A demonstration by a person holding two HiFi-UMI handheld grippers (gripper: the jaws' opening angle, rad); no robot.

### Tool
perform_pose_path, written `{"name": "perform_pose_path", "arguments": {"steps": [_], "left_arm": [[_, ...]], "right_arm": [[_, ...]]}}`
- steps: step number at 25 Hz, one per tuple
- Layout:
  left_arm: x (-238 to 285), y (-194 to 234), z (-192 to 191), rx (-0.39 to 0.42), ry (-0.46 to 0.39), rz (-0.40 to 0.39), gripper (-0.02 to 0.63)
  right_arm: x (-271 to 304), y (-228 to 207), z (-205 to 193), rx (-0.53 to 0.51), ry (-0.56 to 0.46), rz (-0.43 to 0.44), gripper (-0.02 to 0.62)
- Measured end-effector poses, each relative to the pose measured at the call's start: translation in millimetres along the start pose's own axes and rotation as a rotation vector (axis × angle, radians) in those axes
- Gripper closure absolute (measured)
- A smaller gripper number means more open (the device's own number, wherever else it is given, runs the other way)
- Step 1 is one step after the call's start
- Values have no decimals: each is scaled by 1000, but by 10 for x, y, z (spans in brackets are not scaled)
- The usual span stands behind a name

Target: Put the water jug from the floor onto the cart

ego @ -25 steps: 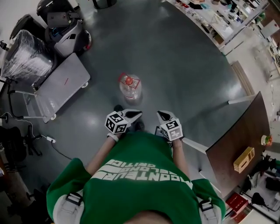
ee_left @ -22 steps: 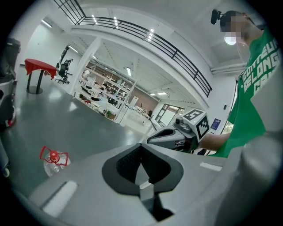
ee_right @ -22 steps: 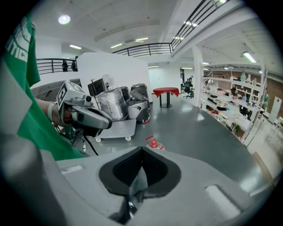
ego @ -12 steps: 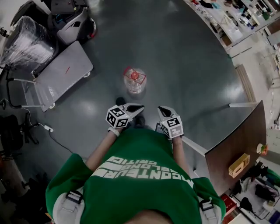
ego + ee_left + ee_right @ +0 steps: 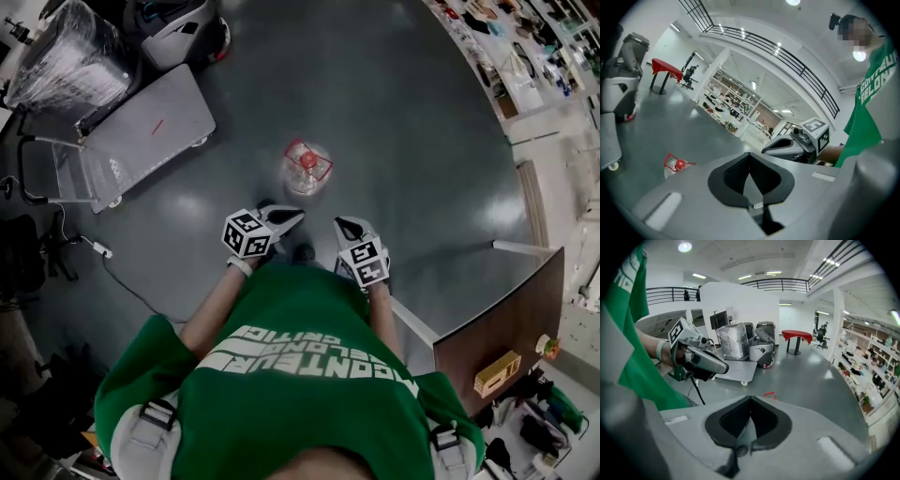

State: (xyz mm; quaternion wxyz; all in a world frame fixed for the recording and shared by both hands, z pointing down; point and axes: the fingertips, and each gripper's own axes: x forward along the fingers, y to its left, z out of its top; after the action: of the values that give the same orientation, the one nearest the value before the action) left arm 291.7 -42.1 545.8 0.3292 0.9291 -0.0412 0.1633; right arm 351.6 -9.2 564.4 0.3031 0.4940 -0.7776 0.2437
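Observation:
The water jug is clear with a red cap and red handle and stands upright on the grey floor just ahead of both grippers. In the left gripper view the jug shows low at the left. In the right gripper view only the jug's red handle peeks over the jaws. The flat grey cart stands to the jug's left, and the right gripper view shows the cart too. My left gripper and right gripper are held side by side in front of the person's chest, both shut and empty, short of the jug.
A plastic-wrapped machine and a floor-cleaning machine stand behind the cart. A cable lies on the floor at the left. A brown table stands at the right, and shelves at the far right.
The person has moved toward the jug with both grippers carried along, so the jug sits a little nearer to the fingertips. The cart has shifted right in the view. Both jaws stay shut.

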Motion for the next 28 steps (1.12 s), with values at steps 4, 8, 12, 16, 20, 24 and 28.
{"name": "perform_pose_path", "arguments": {"steps": [4,8,12,16,20,24,28], "left_arm": [[-27,173,126,-4,-11,9,600],[52,148,182,-8,-24,-10,598],[4,334,173,-71,-52,5,600],[-81,590,112,-105,-4,-4,600],[-64,927,401,-47,36,-19,600],[-39,1221,800,29,69,-55,600],[55,1488,1187,75,68,-99,600]], "right_arm": [[163,33,83,-29,19,35,608],[299,-12,99,-35,47,74,609],[519,-95,247,-69,56,76,607],[633,-216,451,-41,55,41,608],[720,-432,560,-1,61,-2,608],[794,-579,632,61,63,-67,609],[843,-792,824,83,83,-138,607]]}}
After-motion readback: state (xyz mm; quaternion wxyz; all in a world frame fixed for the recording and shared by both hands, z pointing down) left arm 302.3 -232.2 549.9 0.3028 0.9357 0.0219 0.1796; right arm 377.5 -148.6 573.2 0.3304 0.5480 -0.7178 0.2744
